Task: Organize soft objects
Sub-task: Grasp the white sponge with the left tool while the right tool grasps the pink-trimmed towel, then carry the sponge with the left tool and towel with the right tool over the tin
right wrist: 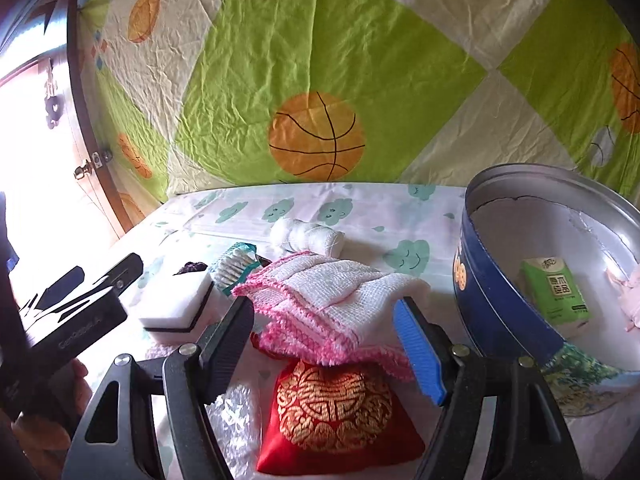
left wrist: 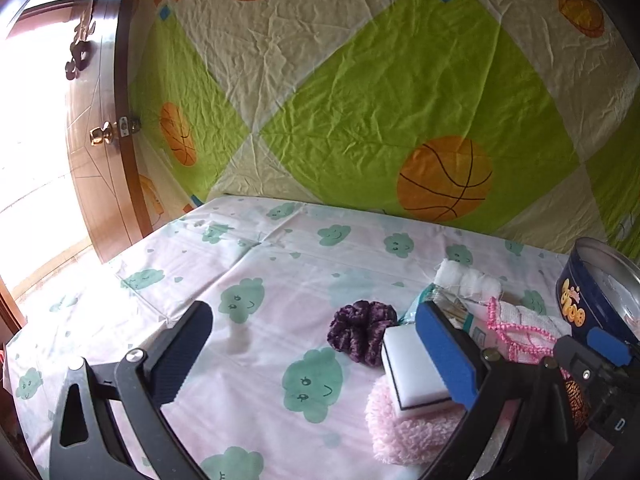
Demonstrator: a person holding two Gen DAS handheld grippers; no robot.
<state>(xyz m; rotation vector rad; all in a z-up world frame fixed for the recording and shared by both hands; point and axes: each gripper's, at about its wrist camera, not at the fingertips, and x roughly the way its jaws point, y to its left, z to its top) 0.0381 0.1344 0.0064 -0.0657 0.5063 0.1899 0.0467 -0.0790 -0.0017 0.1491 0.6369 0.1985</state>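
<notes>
The right gripper (right wrist: 324, 344) comes in low over the pile, jaws standing fairly wide with nothing pressed between them. Framed between its fingers lies the folded white towel with the pink crocheted edge (right wrist: 332, 300), resting partly on a red satin pouch with gold embroidery (right wrist: 332, 412). This looks like the approach to the next pick, and the towel is the likely target.

Just right of the pile stands the round blue metal tin (right wrist: 492, 308), open, already holding a green tissue packet (right wrist: 556, 288) and something pale pink at its far side. That tin looks like the collecting place.

The left gripper (left wrist: 316, 356) hangs wide and empty over the cloud-print sheet (left wrist: 280, 272). Near its blue finger sit a white sponge block with a dark base (left wrist: 412, 368) on a fluffy pink pad (left wrist: 404, 428), and beyond them a purple velvet scrunchie (left wrist: 360, 332). A rolled white bandage (right wrist: 308, 236) and a teal pack of cotton swabs (right wrist: 234, 266) lie behind the towel.

Next, the right hand needs to sink until the pads flank the towel's stacked folds, then close firmly enough to hold all layers. My worry: a shallow pinch lifts only the top fold, or drags the pouch along.
</notes>
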